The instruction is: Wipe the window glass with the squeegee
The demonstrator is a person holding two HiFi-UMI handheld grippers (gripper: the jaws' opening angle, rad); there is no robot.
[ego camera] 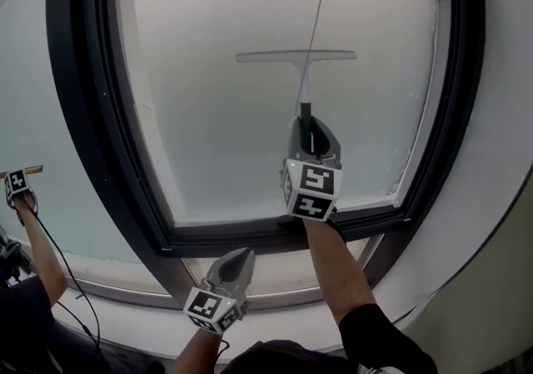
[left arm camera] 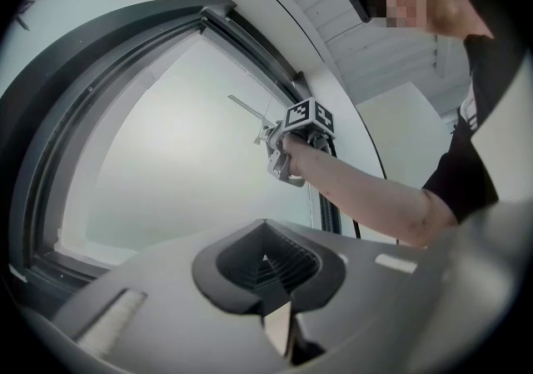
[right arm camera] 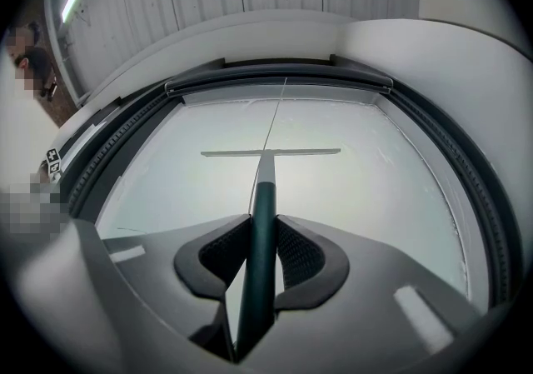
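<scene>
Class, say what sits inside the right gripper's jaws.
The squeegee handle, clamped by the right gripper; its blade lies against the glass. The handle's rear end is covered by the gripper body.

i see a thin cord [ego camera: 319, 6] running up beyond the right gripper [ego camera: 312, 127], and another person's arm [ego camera: 42, 251] well left of the left gripper [ego camera: 240, 257].

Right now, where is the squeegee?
The squeegee is near the middle of the head view, its blade across the upper window glass, its dark handle clamped in the right gripper just below.
</scene>
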